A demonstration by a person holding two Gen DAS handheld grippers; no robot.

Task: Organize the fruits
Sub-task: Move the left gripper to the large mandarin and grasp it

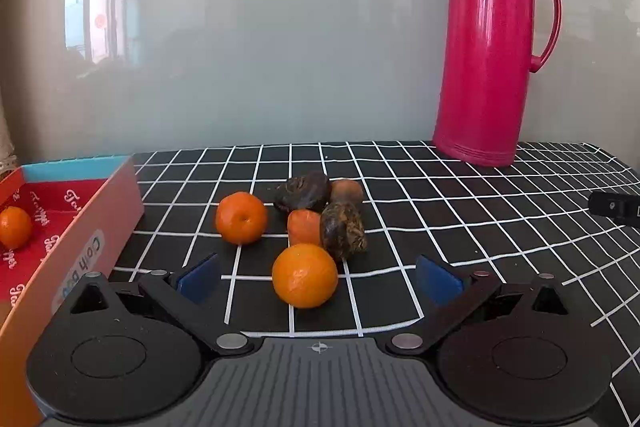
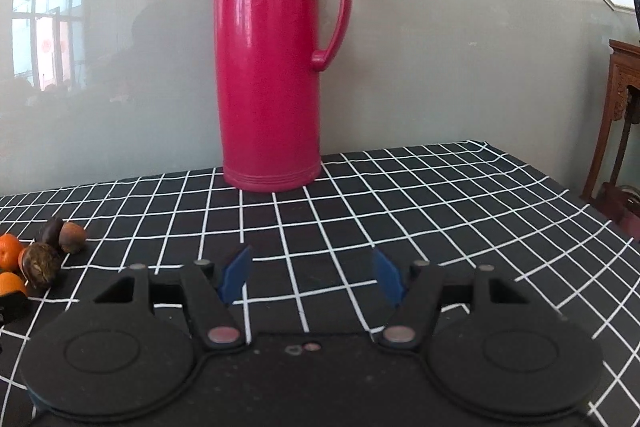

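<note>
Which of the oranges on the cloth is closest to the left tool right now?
The orange sitting between the open left tool's blue pads. The other whole orange lies farther back and left, and a third orange is already in the box.

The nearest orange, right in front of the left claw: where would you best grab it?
Grip the nearest orange across its round middle, coming straight forward with the open left gripper. It sits between the fingers already, with bare cloth on both sides; the brown fruit crowds only its back.
</note>
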